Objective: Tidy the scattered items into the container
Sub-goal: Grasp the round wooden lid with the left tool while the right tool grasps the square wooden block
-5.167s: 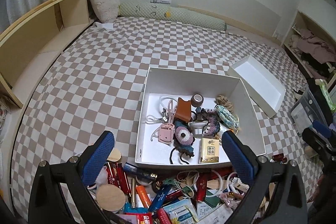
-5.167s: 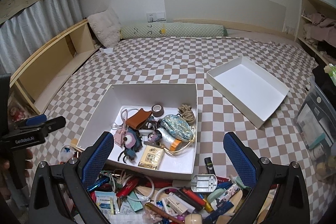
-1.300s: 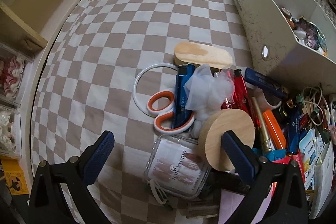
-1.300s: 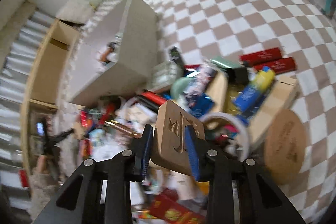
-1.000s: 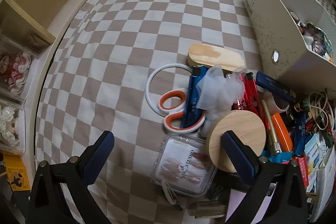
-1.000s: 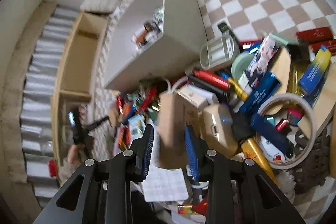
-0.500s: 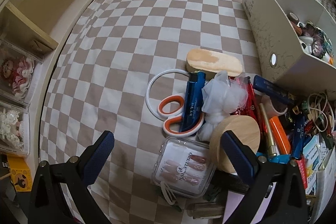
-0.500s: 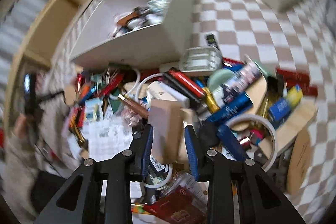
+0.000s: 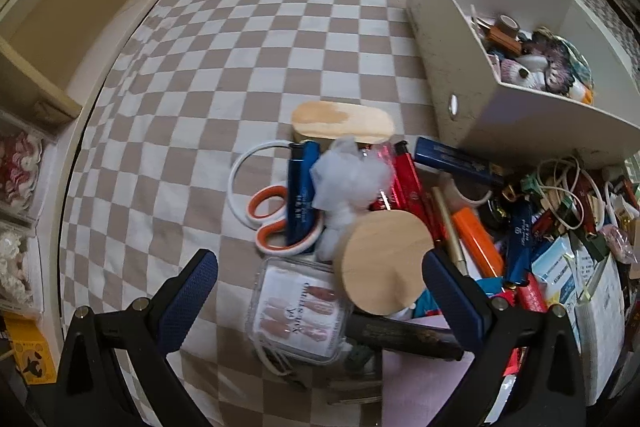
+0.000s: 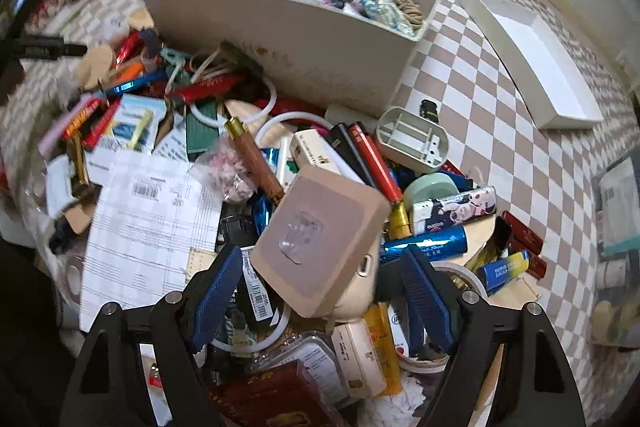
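A white box (image 10: pixel 304 27) holds several small items; it also shows in the left wrist view (image 9: pixel 500 95). A heap of scattered items lies in front of it. My left gripper (image 9: pixel 316 291) is open over a clear nail case (image 9: pixel 296 311), a round wooden lid (image 9: pixel 386 261), orange scissors (image 9: pixel 276 223) and white fluff (image 9: pixel 348 179). My right gripper (image 10: pixel 320 299) is open, its fingers either side of a tan square block (image 10: pixel 320 243) that lies tilted on the heap, not clamped.
The box lid (image 10: pixel 536 67) lies upturned at the right. A printed sheet (image 10: pixel 148 219), pens, tubes, cables and a tape roll (image 10: pixel 432 191) crowd the heap. Wooden shelving (image 9: pixel 52 27) and plastic drawers (image 9: pixel 20 195) stand at the left. The checkered cover (image 9: pixel 240 39) lies beyond.
My right gripper was shut on the tan block and has opened; the block now rests loose on the heap. My left gripper has pulled back slightly above the scissors and lid.
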### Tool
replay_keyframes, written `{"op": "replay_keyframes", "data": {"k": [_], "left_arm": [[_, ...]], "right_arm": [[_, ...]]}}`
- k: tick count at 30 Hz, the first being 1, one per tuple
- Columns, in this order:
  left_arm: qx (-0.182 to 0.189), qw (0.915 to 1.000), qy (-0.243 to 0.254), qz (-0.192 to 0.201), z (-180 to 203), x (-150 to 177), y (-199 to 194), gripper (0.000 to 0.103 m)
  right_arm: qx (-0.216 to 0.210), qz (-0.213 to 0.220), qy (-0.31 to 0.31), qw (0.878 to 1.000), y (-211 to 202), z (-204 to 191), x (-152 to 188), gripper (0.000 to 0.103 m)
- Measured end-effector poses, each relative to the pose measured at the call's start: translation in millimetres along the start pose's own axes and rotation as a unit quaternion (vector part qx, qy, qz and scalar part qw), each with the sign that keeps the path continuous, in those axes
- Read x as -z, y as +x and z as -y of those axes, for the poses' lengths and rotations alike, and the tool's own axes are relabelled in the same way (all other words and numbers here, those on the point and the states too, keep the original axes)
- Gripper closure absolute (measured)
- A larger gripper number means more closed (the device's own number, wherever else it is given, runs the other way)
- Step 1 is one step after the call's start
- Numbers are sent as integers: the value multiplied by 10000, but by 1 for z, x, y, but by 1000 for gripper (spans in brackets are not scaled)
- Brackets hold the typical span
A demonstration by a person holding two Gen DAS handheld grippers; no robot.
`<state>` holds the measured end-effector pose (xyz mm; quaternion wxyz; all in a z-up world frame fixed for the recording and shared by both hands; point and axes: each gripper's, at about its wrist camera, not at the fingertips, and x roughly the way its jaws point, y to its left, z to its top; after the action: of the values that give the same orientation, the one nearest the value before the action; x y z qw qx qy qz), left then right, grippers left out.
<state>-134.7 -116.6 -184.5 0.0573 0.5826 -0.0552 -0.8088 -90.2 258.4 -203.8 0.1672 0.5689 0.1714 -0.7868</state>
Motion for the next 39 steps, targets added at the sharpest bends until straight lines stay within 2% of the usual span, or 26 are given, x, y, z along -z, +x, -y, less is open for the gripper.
{"op": "replay_keyframes", "data": {"k": [6, 9, 16, 27, 28, 30, 35, 39], "left_arm": [[-147, 9992, 361, -74, 20, 0, 5, 0], [-259, 9975, 628, -172, 31, 2, 10, 0], [-407, 9929, 1076, -317, 48, 8, 20, 0], [-1059, 9810, 1617, -162, 64, 7, 35, 0], [-1058, 9802, 1662, -175, 65, 7, 36, 2], [-946, 9808, 1687, -242, 63, 9, 38, 19], [-753, 9826, 1667, -321, 64, 13, 37, 34], [-579, 9853, 1576, -309, 63, 12, 34, 34]], "right_arm": [[479, -274, -197, 9983, 18, -20, -7, 22], [568, -395, -179, 9974, 25, -18, -7, 22], [440, -486, 71, 9978, 23, 1, -3, 22], [237, -239, 416, 9986, 8, 18, -2, 22], [251, -216, 414, 9986, 7, 18, -3, 22], [261, -180, 394, 9987, 6, 20, -3, 22], [300, -74, 193, 9993, 8, 20, -5, 22], [387, -20, -76, 9992, 9, 11, -7, 22]]}}
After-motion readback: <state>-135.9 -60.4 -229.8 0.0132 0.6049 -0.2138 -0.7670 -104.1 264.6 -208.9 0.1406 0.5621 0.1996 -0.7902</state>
